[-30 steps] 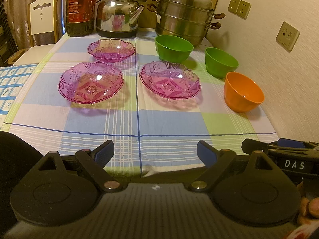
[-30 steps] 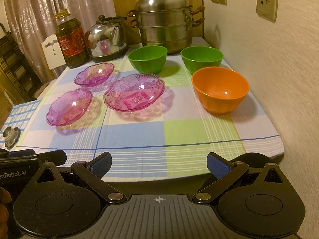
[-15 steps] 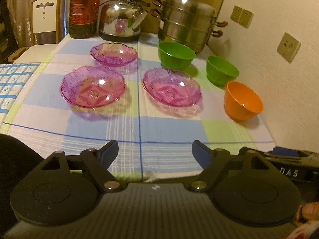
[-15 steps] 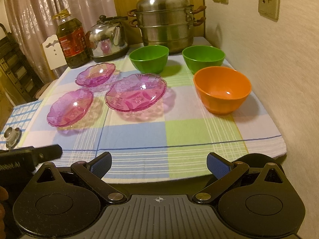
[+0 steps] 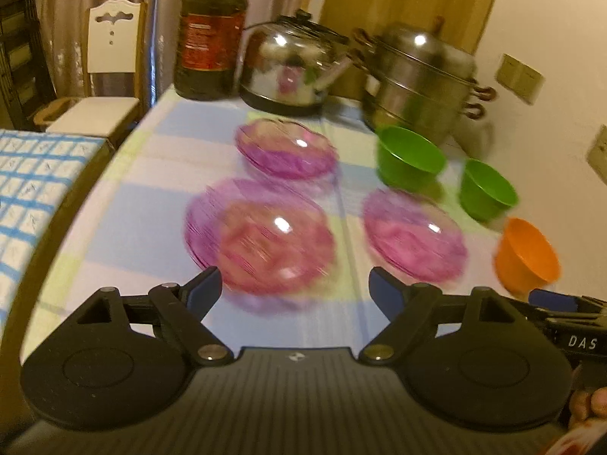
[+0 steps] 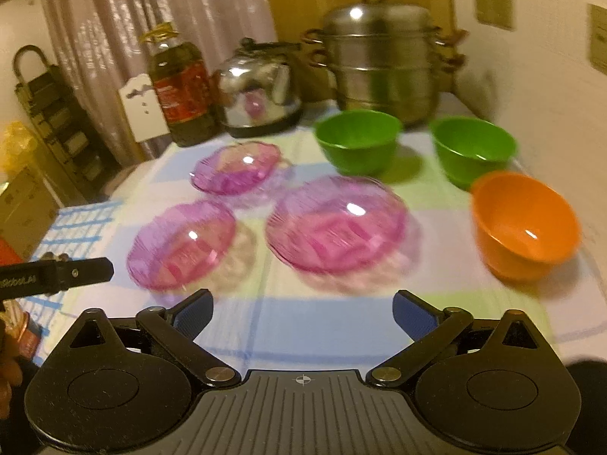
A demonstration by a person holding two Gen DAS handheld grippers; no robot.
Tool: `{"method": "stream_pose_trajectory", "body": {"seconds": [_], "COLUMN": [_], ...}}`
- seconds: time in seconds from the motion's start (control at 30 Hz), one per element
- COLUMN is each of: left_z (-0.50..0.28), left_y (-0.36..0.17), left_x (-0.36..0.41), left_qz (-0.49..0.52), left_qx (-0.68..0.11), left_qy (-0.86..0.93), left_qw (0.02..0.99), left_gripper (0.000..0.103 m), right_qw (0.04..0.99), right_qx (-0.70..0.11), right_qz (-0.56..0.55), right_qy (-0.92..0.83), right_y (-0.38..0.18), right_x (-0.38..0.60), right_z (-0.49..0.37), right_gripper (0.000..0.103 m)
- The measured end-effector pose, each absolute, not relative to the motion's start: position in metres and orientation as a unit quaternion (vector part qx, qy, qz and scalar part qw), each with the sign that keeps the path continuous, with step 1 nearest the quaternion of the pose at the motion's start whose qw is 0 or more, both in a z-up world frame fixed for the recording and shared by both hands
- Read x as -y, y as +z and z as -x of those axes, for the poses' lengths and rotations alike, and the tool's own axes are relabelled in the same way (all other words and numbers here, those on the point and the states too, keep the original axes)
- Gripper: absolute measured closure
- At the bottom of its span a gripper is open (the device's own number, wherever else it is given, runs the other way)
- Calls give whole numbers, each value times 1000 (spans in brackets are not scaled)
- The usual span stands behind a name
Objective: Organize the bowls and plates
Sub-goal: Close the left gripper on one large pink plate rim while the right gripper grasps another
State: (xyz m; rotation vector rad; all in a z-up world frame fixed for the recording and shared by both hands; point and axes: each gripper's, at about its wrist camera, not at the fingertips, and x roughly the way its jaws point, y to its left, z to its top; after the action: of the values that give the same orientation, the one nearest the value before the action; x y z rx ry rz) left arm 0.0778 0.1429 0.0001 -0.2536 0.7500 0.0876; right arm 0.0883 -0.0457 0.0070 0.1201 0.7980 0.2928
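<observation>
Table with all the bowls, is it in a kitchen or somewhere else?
Most likely a home kitchen or dining corner. On the checked tablecloth stand a steel steamer pot, a kettle and a big bottle of cooking oil.

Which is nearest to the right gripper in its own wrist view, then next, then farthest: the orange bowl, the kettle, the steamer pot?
From the right gripper:
1. Orange bowl, near right, by the wall.
2. Kettle, far back, left of centre.
3. Steamer pot, back right; depth too close to the kettle's to rank firmly.
</observation>
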Motion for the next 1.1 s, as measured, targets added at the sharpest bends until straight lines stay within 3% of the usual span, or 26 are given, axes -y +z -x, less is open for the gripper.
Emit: {"method": "stream_pose_trajectory", "body": {"seconds": [0.23, 0.4, 0.57, 0.97, 1.03, 1.1], "left_z": [-138, -160, -173, -187, -188, -188], "left_y": [-27, -57, -79, -91, -93, -95], "left_x": [-191, -205, -230, -238, -238, -239], "left_qz": [85, 50, 97, 83, 80, 84], "left_qx": [-373, -360, -387, -412, -414, -418], "left_qy": [37, 43, 51, 41, 43, 40], "left_qw": [923, 930, 916, 906, 906, 904], "left_gripper": [20, 20, 21, 47, 59, 61], "right_qw": [893, 884, 874, 865, 863, 863], "right_qx": [-409, -423, -441, -464, -468, -468], "right_qz": [-79, -92, -96, -108, -108, -110], "right_qy": [168, 174, 179, 161, 155, 156], "right_y": [-24, -47, -66, -95, -99, -101], "right_x": [-9, -34, -47, -68, -69, -70], "right_z": [-150, -182, -197, -213, -214, -214], "right_gripper": [23, 26, 33, 44, 53, 60]}}
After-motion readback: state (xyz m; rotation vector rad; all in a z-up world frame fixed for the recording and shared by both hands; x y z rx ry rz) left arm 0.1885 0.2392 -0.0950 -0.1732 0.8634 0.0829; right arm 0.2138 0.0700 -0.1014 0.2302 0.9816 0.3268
